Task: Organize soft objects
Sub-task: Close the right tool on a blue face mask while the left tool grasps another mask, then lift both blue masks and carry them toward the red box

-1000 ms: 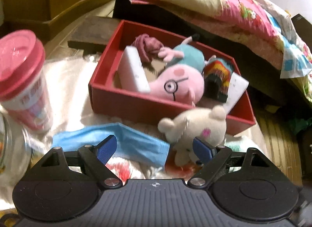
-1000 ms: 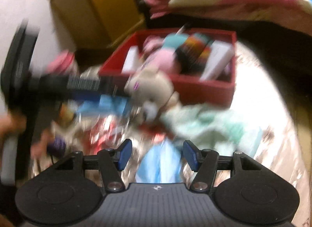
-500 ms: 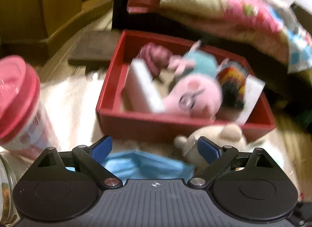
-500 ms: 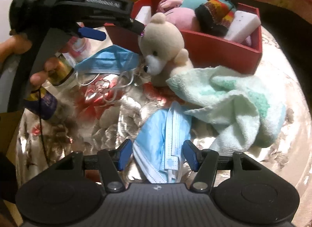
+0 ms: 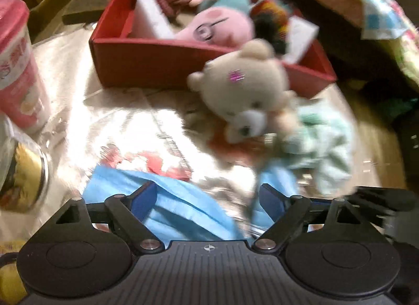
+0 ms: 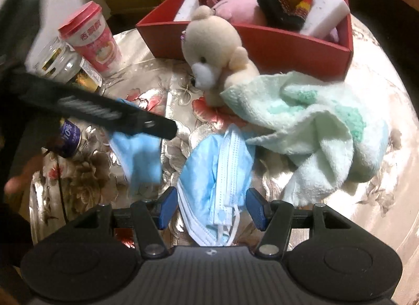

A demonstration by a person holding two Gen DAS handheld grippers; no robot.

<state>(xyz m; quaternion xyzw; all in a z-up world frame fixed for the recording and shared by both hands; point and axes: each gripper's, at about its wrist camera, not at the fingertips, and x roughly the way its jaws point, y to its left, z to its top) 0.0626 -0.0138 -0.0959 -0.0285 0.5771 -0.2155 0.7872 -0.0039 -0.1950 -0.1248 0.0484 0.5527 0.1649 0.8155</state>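
- Since a second ago your left gripper (image 5: 207,197) has dropped from the bear toward the near blue mask (image 5: 180,208); the view is smeared by motion.
- Left jaws wide, straddling that mask; whether the cloth hangs from one finger I cannot tell.
- Right gripper (image 6: 209,206) wide, empty, with the folded masks (image 6: 217,174) between its pads.
- Close low on the stack's middle so every layer comes up.
- Towel (image 6: 314,121) lies just beyond, touching the bear (image 6: 214,50).
- Red box (image 6: 262,43) farthest, already holding plush toys; lift clear over its wall.
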